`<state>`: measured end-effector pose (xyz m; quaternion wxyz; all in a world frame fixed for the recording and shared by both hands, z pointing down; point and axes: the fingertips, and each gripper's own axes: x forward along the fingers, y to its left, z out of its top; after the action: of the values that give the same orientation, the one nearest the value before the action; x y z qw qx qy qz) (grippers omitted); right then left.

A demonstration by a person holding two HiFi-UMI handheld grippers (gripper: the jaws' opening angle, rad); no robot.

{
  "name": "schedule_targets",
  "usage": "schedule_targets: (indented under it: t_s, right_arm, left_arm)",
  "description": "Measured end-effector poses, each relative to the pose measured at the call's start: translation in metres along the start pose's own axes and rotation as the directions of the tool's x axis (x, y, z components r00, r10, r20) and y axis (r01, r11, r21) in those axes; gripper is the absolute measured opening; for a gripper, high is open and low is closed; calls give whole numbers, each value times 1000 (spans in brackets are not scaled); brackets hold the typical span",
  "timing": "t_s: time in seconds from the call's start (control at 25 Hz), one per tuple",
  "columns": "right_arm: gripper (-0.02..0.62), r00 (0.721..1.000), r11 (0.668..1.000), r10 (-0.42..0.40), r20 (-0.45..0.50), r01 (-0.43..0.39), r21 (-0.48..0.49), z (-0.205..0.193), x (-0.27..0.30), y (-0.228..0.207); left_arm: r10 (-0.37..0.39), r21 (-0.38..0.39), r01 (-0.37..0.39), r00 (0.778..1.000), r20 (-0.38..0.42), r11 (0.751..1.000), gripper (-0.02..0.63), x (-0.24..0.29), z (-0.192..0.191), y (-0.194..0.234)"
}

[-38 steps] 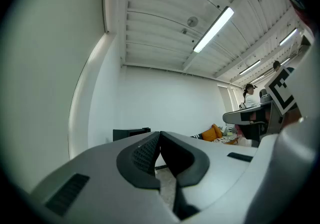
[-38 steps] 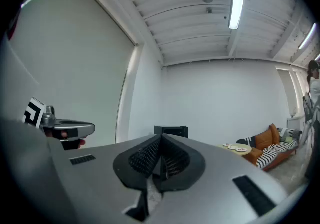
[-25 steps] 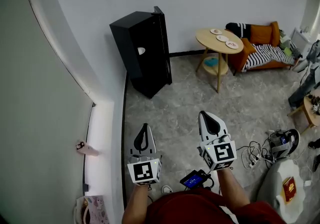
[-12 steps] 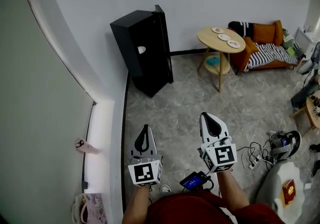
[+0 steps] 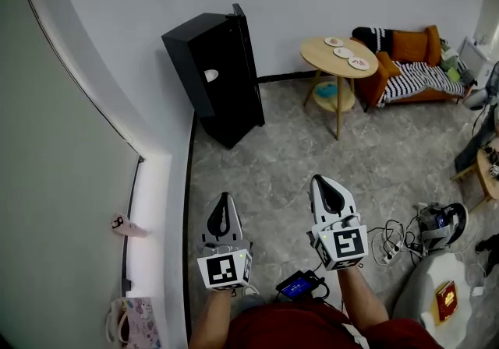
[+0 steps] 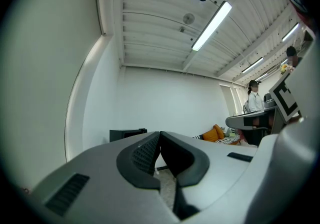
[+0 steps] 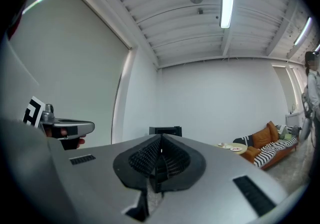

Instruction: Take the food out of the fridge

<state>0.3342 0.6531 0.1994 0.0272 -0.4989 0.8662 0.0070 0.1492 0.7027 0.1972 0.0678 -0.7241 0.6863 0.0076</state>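
Step in hand, as judged: the approach, with nothing grasped yet. Left gripper (image 5: 222, 206) has its jaws pressed together with nothing between them. Right gripper (image 5: 327, 188) is likewise closed and empty. Both are held low in front of the person and point ahead over the grey floor (image 5: 273, 160). The fridge (image 5: 214, 75), a black cabinet, stands against the white wall, ahead and slightly left, well apart from both grippers. Its door looks shut, so the food is presumably inside; no view shows it. A round table (image 5: 337, 55) with small plates sits to the fridge's right, near a sofa (image 5: 405, 67). To do this well: walk up square to the front face, steering clear of the cables (image 5: 390, 242) on the floor to the right. Spread one gripper's jaws before reaching the door edge. The handle side cannot be made out from here; confirm it up close. Leave the other gripper free, jaws spread, for the food. Risk: dragging a light cabinet forward instead of swinging the door.
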Motion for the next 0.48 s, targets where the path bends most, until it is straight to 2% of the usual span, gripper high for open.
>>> schedule_targets:
  t_s: [0.36, 0.48]
  right_arm:
    - [23, 999, 999, 40, 36, -40, -1, 4, 2, -12]
    - [23, 999, 999, 35, 7, -35, -3, 1, 5, -16]
  left_arm:
    - [21, 10, -21, 1000, -10, 1000, 14, 9, 1, -17]
    - [12, 17, -12, 1000, -8, 1000, 14, 17, 0, -20]
